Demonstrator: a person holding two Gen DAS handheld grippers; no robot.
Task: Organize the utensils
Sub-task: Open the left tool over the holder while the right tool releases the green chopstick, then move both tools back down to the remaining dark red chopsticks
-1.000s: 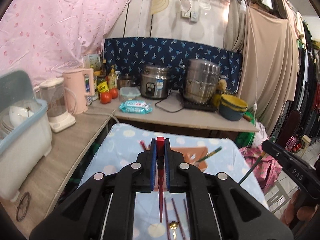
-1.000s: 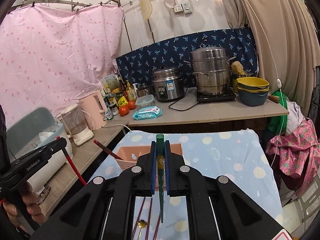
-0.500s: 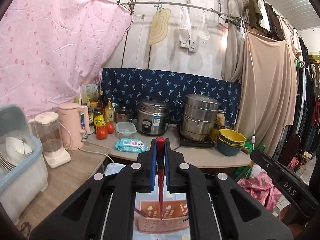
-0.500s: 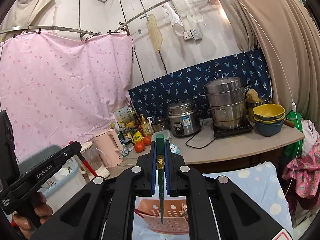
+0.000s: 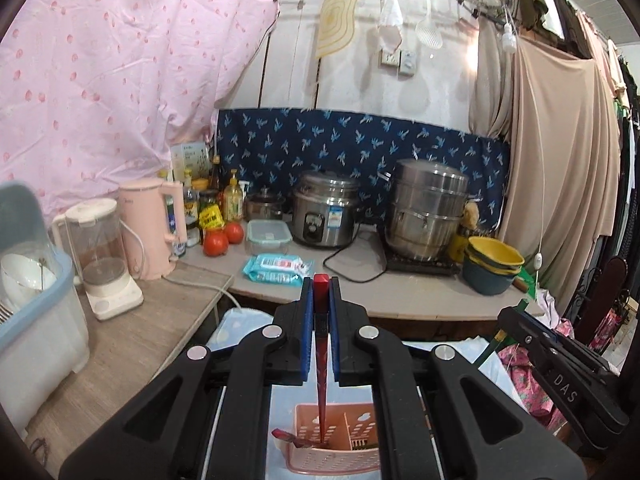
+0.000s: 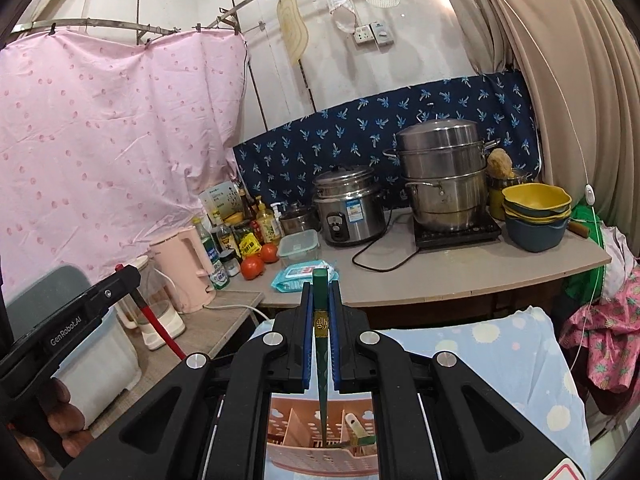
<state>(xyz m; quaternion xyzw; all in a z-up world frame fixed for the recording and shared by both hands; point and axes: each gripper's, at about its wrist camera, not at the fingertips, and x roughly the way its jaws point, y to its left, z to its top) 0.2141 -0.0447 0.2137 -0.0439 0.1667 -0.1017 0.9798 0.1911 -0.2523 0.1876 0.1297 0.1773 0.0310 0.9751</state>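
The left claw [image 5: 321,354] is clamped tight on a red chopstick [image 5: 321,376], whose tip hangs down into the pink basket [image 5: 336,462] (a slotted utensil holder on the blue dotted cloth). The right claw [image 6: 321,354] grips a green chopstick [image 6: 322,376] the same way, tip over that basket's compartments.

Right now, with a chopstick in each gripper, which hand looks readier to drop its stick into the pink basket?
Roughly even; slightly the left. Its red chopstick already points into the pink perforated plastic basket; the right's green chopstick hangs over a divider.
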